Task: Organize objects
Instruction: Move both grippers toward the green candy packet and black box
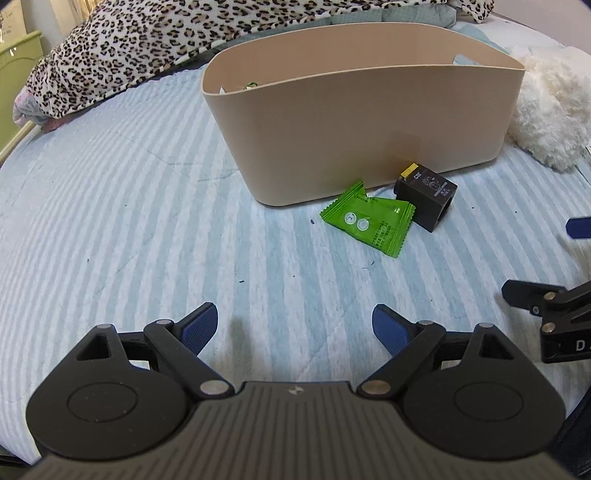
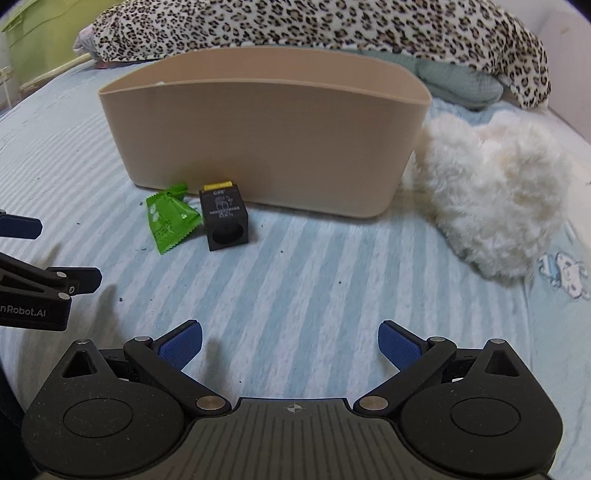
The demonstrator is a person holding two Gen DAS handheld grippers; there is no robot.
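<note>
A beige oval bin stands on the striped bed; it also shows in the right wrist view. A green snack packet and a small black box with a yellow top lie side by side against the bin's near wall. The right wrist view shows the packet and the box too. My left gripper is open and empty, low over the sheet, well short of them. My right gripper is open and empty, to the right of the left one.
A white fluffy plush lies right of the bin. A leopard-print blanket is heaped behind it, over a pale green pillow. Something green shows inside the bin. A green cabinet stands beyond the bed's left edge.
</note>
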